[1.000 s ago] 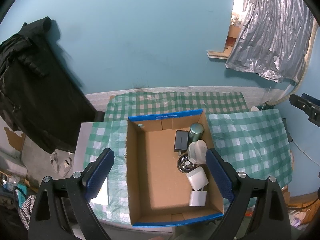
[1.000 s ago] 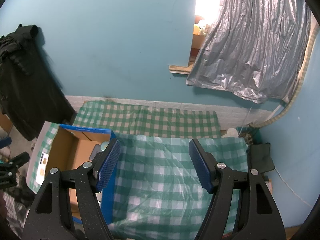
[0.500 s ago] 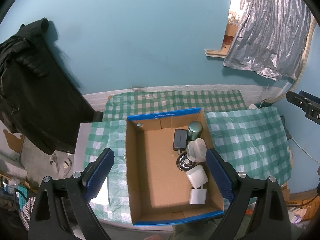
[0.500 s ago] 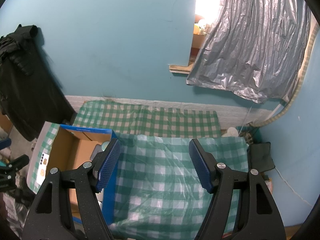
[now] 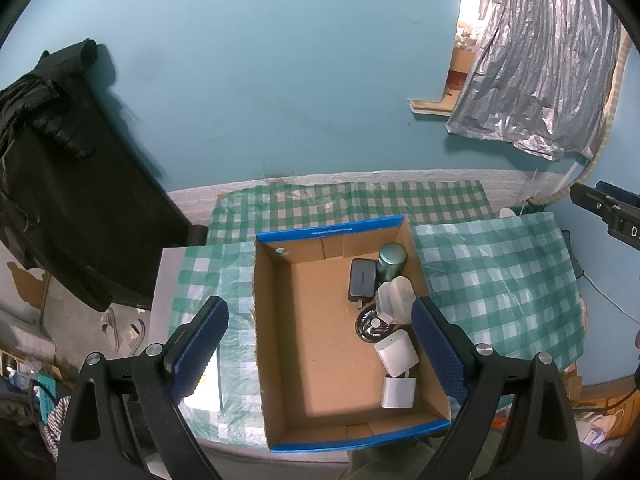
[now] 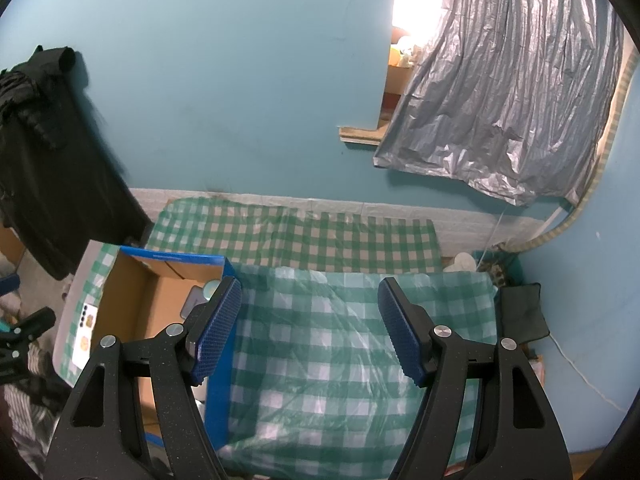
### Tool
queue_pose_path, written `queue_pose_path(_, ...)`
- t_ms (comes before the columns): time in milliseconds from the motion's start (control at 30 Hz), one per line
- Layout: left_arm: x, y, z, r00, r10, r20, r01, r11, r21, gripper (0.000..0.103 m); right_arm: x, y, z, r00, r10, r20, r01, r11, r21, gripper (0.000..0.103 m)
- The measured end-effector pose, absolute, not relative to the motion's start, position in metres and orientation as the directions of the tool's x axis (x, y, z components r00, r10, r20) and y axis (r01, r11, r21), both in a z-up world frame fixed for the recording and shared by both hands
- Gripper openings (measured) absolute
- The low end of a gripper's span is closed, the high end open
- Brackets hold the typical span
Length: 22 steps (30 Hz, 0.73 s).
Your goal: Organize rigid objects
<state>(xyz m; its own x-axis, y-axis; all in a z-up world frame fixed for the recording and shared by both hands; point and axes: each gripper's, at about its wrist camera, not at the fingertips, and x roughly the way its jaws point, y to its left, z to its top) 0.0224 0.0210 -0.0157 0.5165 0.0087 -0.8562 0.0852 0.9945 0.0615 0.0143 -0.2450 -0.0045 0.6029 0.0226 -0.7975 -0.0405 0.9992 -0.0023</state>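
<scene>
Left wrist view: your left gripper (image 5: 320, 344) hangs over the cardboard box (image 5: 340, 446), jaws spread, chargers (image 5: 396, 354) lined along its right wall; right gripper (image 6: 310, 326) spread over bare cloth (image 6: 320, 360).

A plain teal-painted wall (image 6: 240, 100) backs a table draped in green-and-white checked cloth (image 6: 340, 340). At upper right, a crinkled silver foil sheet (image 6: 512, 92) hangs across a window opening (image 6: 404, 8) where bright daylight spills in above a wooden sill (image 6: 360, 134). Black garments (image 5: 48, 152) hang at left.
</scene>
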Motion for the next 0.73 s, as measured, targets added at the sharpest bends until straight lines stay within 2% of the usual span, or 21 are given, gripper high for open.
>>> queue_pose_path(733, 0.0210, 0.0281, -0.0166, 0.513, 0.019, -0.858, 0.078, 0.995, 0.068, 0.094, 0.0120, -0.2484, -0.0107, 0.593, 0.014, -0.805, -0.029, 1.000, -0.004, 0.071)
